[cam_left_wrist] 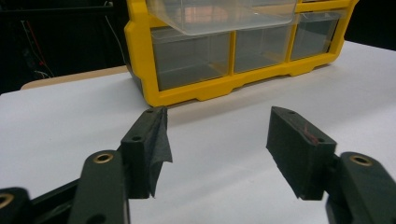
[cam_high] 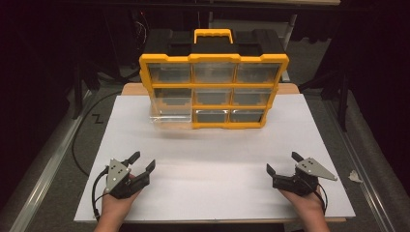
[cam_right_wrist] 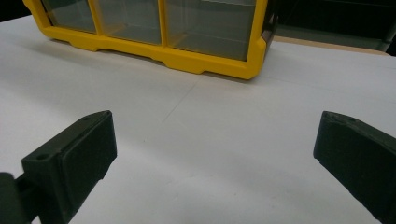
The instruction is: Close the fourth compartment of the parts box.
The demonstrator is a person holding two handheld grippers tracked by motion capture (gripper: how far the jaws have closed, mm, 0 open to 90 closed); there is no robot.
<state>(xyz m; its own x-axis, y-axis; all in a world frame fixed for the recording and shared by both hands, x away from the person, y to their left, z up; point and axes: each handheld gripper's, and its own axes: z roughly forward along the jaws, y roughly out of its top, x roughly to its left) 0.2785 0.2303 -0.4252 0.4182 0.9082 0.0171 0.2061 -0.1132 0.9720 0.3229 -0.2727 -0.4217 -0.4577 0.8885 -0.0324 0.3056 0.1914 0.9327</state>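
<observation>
Both grippers idle near table's front edge: left gripper [cam_high: 143, 162] and right gripper [cam_high: 283, 162] spread wide, empty. Yellow drawer organizer [cam_high: 213, 92] stands at far side, middle-left clear drawer [cam_high: 169, 116] pulled out. Likely start; next probably a reach to that drawer.

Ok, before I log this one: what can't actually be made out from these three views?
- Drawer contents: the organizer's clear fronts are too small and glary in the high view to read.
- Pulled-out drawer: the left gripper view's top edge cuts it off.
- Upper drawer rows: cut off by the top edge in the right gripper view.
- Organizer's back: hidden by its own body.
</observation>
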